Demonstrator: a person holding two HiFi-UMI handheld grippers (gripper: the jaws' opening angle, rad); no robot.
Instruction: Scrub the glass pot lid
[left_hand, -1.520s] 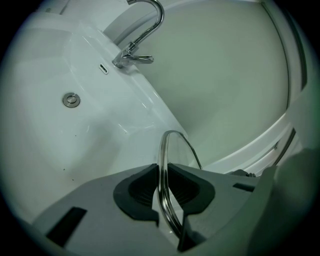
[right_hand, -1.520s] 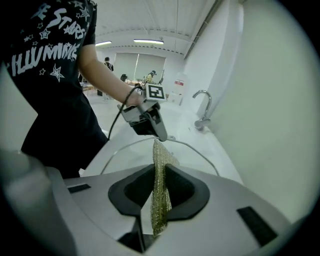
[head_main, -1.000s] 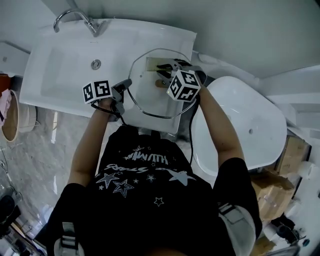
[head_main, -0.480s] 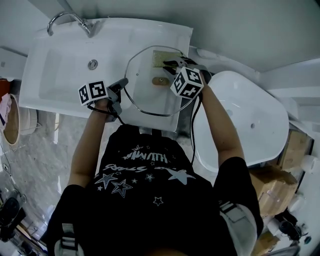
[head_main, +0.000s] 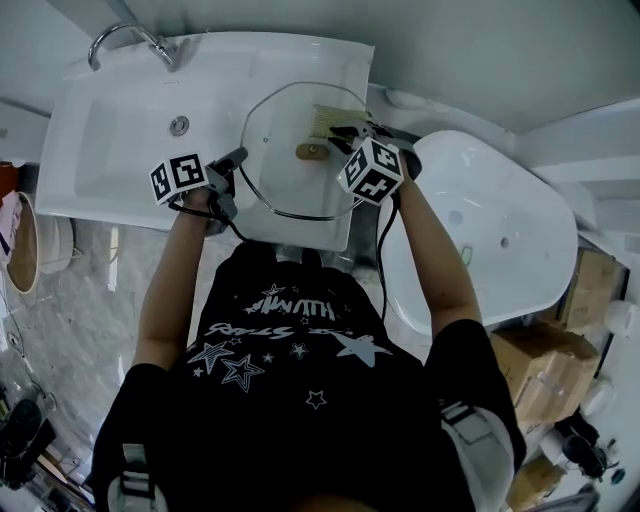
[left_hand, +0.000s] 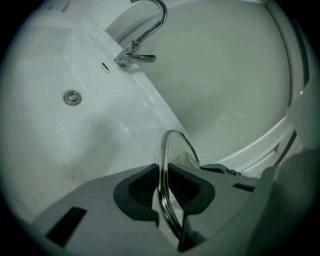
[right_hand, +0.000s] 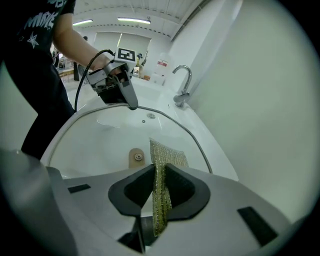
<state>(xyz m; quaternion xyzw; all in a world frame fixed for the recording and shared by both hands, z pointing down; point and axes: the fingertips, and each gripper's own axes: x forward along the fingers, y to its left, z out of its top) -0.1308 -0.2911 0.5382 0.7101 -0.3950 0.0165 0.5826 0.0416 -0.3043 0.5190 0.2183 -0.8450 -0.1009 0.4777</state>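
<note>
The right gripper (head_main: 347, 131) has slid toward the right side of the glass pot lid (head_main: 285, 185), so the lid's knob (head_main: 310, 152) now lies uncovered just left of it. Its fingers (right_hand: 184, 189) are nearly together, clamped on a folded yellow-green scouring pad (right_hand: 167, 156) whose free end lies flat on the glass. The left gripper (head_main: 238, 158) is at the lid's left edge; its fingers (left_hand: 137, 187) are closed on the metal rim (left_hand: 161, 165). The lid is held over the right end of the white sink (head_main: 120, 140). The left gripper view shows the lid edge-on, with the faucet (left_hand: 145, 35) and drain (left_hand: 72, 97) beyond. The right gripper view shows the pad on the glass beside the knob.
</note>
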